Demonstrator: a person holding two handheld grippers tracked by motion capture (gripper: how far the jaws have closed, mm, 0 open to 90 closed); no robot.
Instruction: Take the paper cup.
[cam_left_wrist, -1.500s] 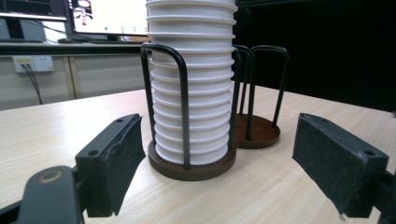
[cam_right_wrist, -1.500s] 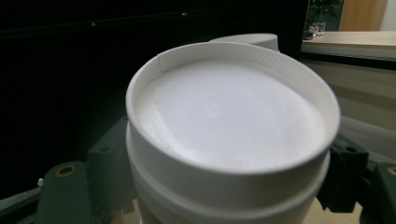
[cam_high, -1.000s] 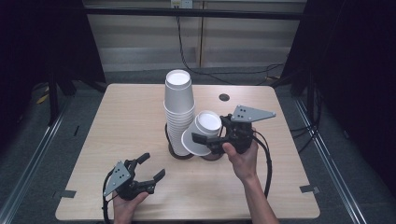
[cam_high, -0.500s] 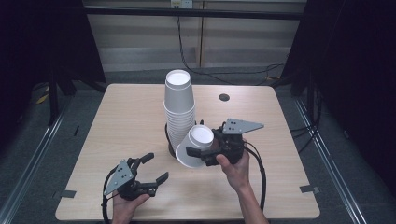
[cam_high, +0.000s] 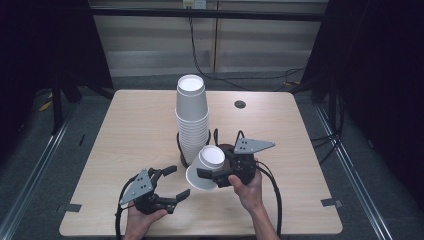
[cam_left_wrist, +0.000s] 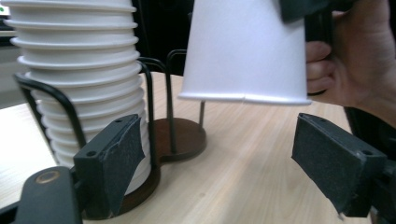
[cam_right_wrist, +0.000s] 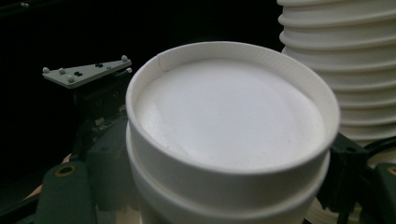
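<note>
- Dim room, dark curtains, pale wooden worktop with tall stack of white cups in wire holder at centre.
- Right tool clamped on inverted paper cup, held off the worktop just near-right of the stack.
- Left tool near-left, jaws spread wide, gripping nothing.
- Step judged: handover of the pulled cup; next move calls for closing the left jaws on its wall.
- Cup's long axis tilted, rim pointing down and near-left, base up.

Bare desk lies open left; the tall cup stack in its rack blocks the centre.
</note>
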